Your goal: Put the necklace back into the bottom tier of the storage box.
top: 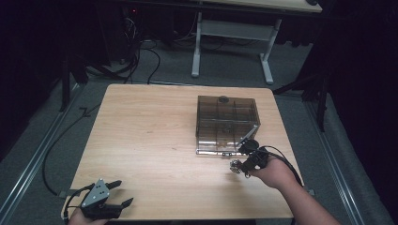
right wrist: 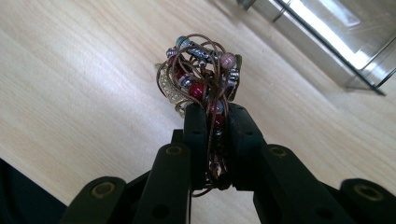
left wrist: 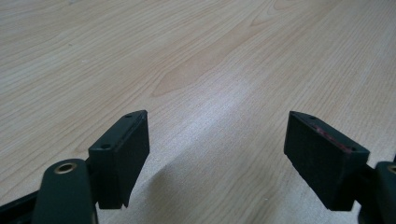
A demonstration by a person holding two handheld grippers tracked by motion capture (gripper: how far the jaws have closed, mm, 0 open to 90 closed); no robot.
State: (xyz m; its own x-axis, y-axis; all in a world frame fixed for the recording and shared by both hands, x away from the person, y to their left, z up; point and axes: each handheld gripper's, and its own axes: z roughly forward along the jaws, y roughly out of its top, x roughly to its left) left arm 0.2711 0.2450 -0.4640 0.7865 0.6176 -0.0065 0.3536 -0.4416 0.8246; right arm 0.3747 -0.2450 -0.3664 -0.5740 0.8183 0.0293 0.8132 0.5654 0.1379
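Right claw clamping beaded cord bracelet, hovering just beside smoky box front; left claw gaping, idling well apart

1. Left gripper: two black jaws rise from the bottom corners of the frame, set wide apart, nothing between them.
2. Bare light wooden table behind, grain running diagonally.
3. Soft shadow at bottom centre.

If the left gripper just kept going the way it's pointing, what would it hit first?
Probably nothing soon. The left gripper is open and empty, pointing across bare wooden table. The smoky clear box stands farther up the table, to the right, and seems off that line, though depth is hard to judge.
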